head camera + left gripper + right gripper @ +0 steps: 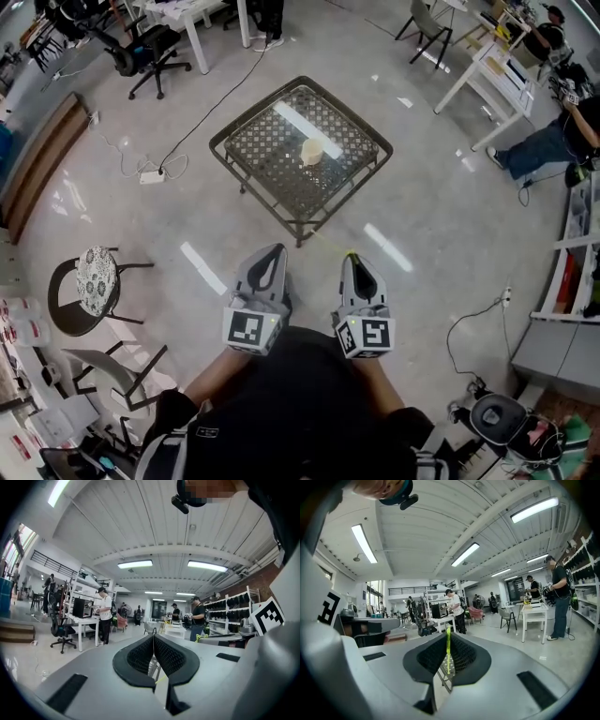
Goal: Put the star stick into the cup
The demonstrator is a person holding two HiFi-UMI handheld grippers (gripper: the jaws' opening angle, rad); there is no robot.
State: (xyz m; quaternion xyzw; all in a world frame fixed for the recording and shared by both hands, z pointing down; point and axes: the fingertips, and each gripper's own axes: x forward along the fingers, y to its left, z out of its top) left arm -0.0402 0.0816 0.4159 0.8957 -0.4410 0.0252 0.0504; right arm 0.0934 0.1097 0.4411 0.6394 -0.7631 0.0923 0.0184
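A pale cup (314,150) stands near the middle of a small metal table with a mesh top (272,169), some way ahead of both grippers. My right gripper (352,258) is held close to my body and is shut on a thin yellow-green stick (448,651). The stick (330,245) pokes out leftward past the jaw tips; its star end is not clear. My left gripper (275,251) hangs beside it, shut, with nothing between its pads (140,656). Both grippers are short of the table's near corner.
A round-seat chair (94,281) and more chairs stand at my left. A power strip with cables (152,175) lies on the floor left of the table. White desks (487,75), a seated person (553,141) and shelving (572,272) are at the right.
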